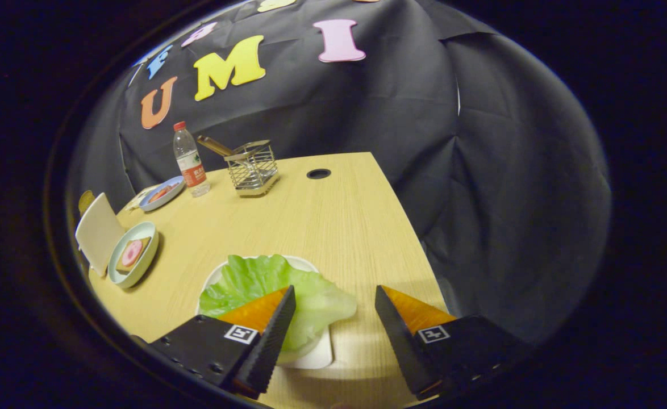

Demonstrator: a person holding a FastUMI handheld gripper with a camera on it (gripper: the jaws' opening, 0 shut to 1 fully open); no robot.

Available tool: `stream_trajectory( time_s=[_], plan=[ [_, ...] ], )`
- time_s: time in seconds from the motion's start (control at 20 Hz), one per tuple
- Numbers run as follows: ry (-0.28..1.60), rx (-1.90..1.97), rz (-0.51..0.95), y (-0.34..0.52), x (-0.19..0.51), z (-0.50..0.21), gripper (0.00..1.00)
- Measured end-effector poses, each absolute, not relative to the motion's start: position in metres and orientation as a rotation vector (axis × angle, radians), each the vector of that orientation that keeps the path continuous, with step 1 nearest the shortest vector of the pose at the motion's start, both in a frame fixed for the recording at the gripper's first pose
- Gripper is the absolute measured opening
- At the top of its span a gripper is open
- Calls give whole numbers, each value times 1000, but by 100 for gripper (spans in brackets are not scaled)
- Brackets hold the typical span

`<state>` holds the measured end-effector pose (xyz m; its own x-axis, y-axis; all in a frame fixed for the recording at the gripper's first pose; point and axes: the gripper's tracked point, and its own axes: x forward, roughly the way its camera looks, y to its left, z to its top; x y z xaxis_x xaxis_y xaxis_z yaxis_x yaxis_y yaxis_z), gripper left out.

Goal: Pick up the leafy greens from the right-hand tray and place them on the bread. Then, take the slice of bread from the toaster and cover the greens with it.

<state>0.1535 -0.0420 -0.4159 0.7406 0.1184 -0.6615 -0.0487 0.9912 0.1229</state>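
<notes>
The hand-held gripper [333, 298] hung wide open over the leafy greens [265, 281], which lay on their white tray [319, 355] on the counter [333, 221]. The pick seemed not yet made; next it needed to drop left and close on the leaf.

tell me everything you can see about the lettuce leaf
The lettuce leaf is pale to bright green, ruffled and glossy, plastic-looking. It lies flat on a white tray on the wooden table, spilling over the tray's edge. The open gripper hovers over it: one finger covers part of it, the other stands beside it.
</notes>
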Motion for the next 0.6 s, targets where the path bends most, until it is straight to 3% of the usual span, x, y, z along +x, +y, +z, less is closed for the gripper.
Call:
stream_trajectory(
  time_s=[0.15,0.2,0.25,0.3,0.4,0.5,0.6],
  plan=[
    [751,109,95,-32,153,-420,70],
    [747,101,79,-35,154,-419,55],
    [739,101,63,-35,158,-418,51],
    [741,106,55,-34,158,-415,30],
    [741,103,40,-35,157,-414,27],
    [744,96,28,-35,155,-412,3],
    [711,95,22,-34,155,-400,2]
  ],
)
